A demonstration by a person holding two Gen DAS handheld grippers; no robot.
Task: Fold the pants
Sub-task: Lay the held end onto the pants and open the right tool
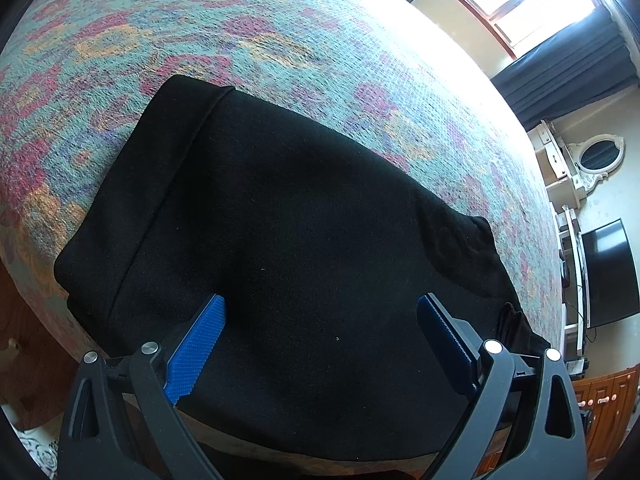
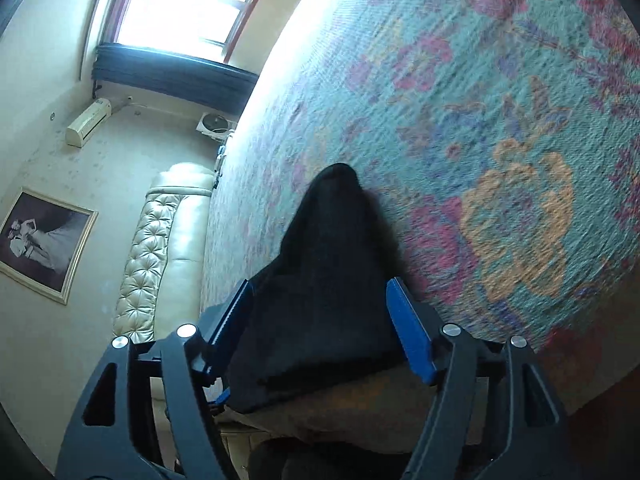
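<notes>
Black pants [image 1: 280, 200] lie folded into a wide block on a flowered teal bedspread [image 1: 280, 32], near its front edge. My left gripper [image 1: 320, 300] hovers over the near part of the pants, its blue pads [image 1: 196, 352] wide apart and not pressing on the cloth. In the right wrist view a pointed end of the black pants [image 2: 332, 240] runs away from me across the bedspread [image 2: 500, 120]. My right gripper [image 2: 320, 284] straddles that end with its jaws apart. The cloth sits between the blue pads [image 2: 412, 332] without being pinched.
The bed's front edge drops off just below both grippers. A dark screen [image 1: 608, 272] and a wooden cabinet [image 1: 608, 408] stand to the right of the bed. A cream tufted headboard [image 2: 160, 240], a framed picture [image 2: 40, 240] and a bright window [image 2: 180, 4] are beyond it.
</notes>
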